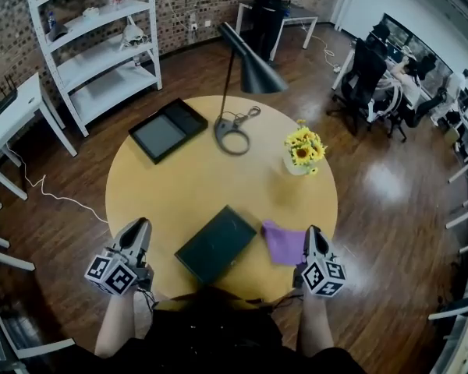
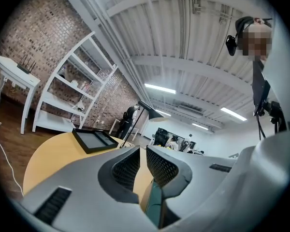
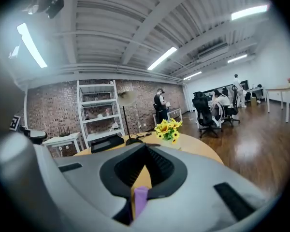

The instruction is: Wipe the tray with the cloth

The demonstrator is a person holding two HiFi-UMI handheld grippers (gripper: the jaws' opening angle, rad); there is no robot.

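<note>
Purple cloth [image 1: 283,241] lies flat on the round wooden table [image 1: 187,185] in the head view, right at the tip of the right claw [image 1: 313,232] on its inner side. The cloth's far edge meets the near tray [image 1: 216,244], a dark slab sitting between the two claws. The left claw [image 1: 140,226] hangs off that tray's other side, apart from it. Well ahead of both claws stand a rimmed tray [image 1: 168,129], a lamp [image 1: 249,72] and a pot of sunflowers [image 1: 304,148].

In the left gripper view the jaws are closed tip to tip with nothing between them. A dark green edge of the near tray shows below, through the slot behind the tips.

In the right gripper view the jaws are likewise pressed together and empty. A strip of the cloth shows underneath them, lying lower down and not pinched.

As for progress, the cloth sits beside the near tray, not on it, and neither claw holds it. That fits a cloth waiting to be picked up as well as one set down after wiping. The tray's surface is too dark to tell whether it is clean.
</note>
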